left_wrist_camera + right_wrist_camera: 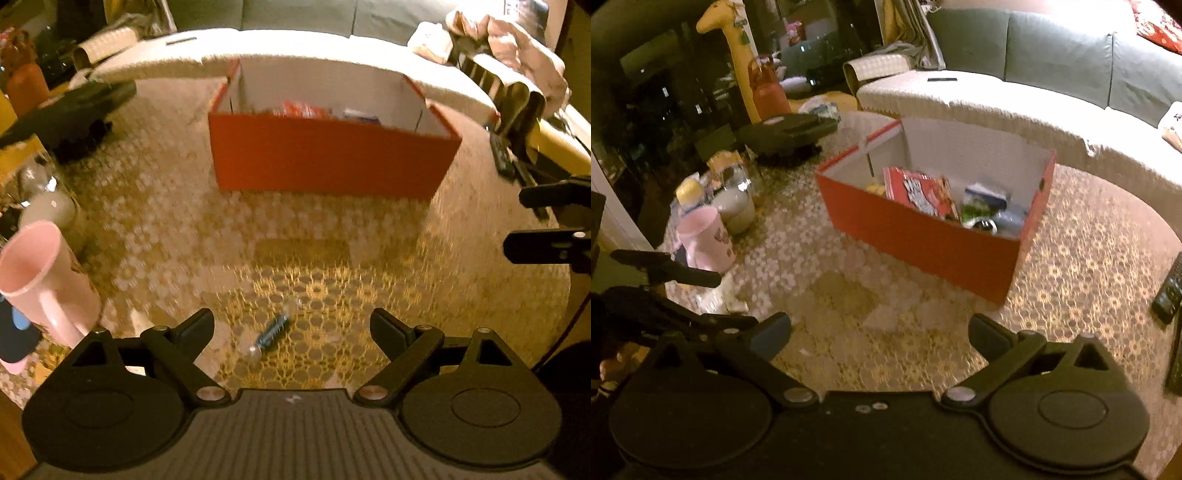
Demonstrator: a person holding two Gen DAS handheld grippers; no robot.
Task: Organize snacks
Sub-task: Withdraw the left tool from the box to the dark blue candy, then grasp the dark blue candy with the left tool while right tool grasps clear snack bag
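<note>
Your open-topped red cardboard box with white inner walls sits on the honeycomb-patterned tablecloth; inside it you have a red printed snack packet leaning near the middle, something yellow behind it, and a green-and-white pouch beside blurred blue-white items. Your left gripper is spread wide and empty above a small clear-wrapped blue candy lying on the cloth. Your right gripper is also spread, holding nothing; a pink plastic mug stands at the left.

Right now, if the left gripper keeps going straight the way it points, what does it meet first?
Most likely the small blue-wrapped candy lying on the patterned tablecloth between the open left gripper fingers; the red box stands farther beyond. Blur makes depth uncertain.
</note>
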